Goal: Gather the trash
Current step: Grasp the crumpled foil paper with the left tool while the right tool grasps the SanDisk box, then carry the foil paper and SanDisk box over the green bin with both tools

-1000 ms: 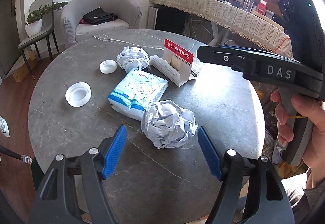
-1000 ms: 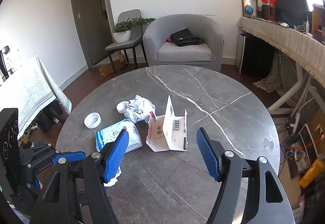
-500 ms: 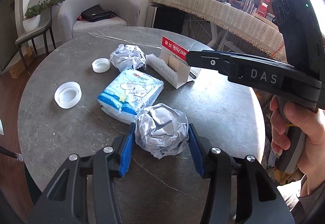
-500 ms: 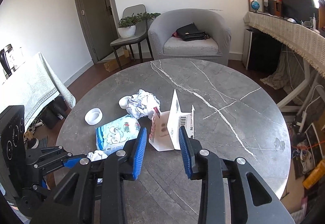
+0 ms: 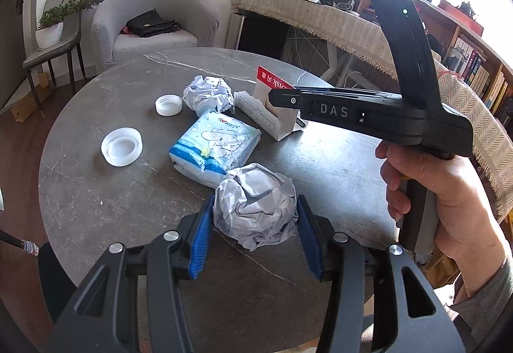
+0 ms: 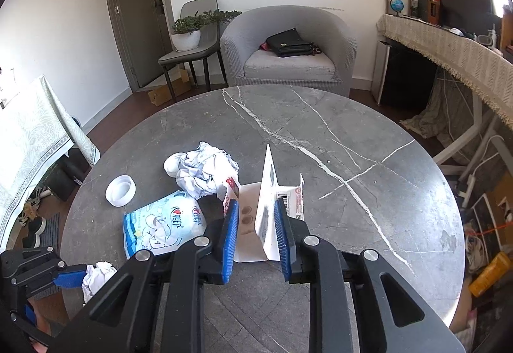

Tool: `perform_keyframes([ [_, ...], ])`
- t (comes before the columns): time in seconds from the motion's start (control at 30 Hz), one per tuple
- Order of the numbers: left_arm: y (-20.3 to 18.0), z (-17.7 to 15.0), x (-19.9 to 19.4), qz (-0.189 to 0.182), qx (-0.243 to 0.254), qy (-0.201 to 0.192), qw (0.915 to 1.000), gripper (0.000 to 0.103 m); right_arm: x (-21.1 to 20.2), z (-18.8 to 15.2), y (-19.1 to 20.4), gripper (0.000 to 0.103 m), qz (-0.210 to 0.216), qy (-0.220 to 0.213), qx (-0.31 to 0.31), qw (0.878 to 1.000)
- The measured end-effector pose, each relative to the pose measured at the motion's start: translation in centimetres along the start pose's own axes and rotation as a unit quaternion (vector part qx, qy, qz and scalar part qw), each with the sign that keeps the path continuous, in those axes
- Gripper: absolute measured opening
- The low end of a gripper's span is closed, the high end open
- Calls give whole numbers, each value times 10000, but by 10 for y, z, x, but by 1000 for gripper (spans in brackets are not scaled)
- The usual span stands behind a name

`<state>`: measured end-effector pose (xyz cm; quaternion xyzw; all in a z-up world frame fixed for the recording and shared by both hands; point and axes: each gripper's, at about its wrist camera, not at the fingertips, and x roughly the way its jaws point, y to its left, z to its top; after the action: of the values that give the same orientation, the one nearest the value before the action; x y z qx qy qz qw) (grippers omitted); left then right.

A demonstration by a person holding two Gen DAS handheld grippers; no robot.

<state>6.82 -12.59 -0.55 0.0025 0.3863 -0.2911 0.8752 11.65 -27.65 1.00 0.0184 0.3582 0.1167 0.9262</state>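
My left gripper (image 5: pixel 253 221) is shut on a crumpled grey-white paper ball (image 5: pixel 255 204) at the near edge of the round grey marble table (image 5: pixel 96 192). My right gripper (image 6: pixel 256 225) has its blue pads closed around the upright flap of an opened white SanDisk carton (image 6: pixel 267 212); the carton also shows in the left wrist view (image 5: pixel 272 109). A second crumpled paper ball (image 5: pixel 208 93), a blue-white tissue pack (image 5: pixel 214 148) and two white lids (image 5: pixel 121 146) (image 5: pixel 169 104) lie on the table. The left gripper with its ball shows in the right wrist view (image 6: pixel 96 276).
A grey armchair (image 6: pixel 288 48) with a black bag stands behind the table. A chair with a potted plant (image 6: pixel 189 32) is at the back left. A cloth-covered counter (image 5: pixel 336 23) runs along the right. A yellow bottle (image 6: pixel 489 273) lies on the floor at right.
Both grippers have closed from wide open: the left onto the near paper ball, the right onto the carton flap. Both have moved forward towards their objects.
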Motion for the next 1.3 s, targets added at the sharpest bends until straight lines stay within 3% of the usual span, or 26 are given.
perform_keyframes([
  [0.17, 10, -2, -12, 15, -66, -57, 10000, 52, 9, 3, 4, 18, -149, 107, -15, 9998],
  [0.33, 24, -5, -25, 75, -167, -116, 9998, 52, 14, 6, 8, 1, -481, 221, -120, 9985],
  [0.6, 52, -9, -49, 229, -384, -254, 9987, 52, -4, 19, 19, 0, -686, 22, -158, 9975],
  [1.07, 124, -37, -93, 855, -880, -333, 9919, 52, -23, 36, 118, 0, 128, -297, -731, 9968],
  [1.3, 160, -51, -105, 1156, -1159, -250, 9862, 52, -19, 34, 166, 0, 604, -223, -973, 9932],
])
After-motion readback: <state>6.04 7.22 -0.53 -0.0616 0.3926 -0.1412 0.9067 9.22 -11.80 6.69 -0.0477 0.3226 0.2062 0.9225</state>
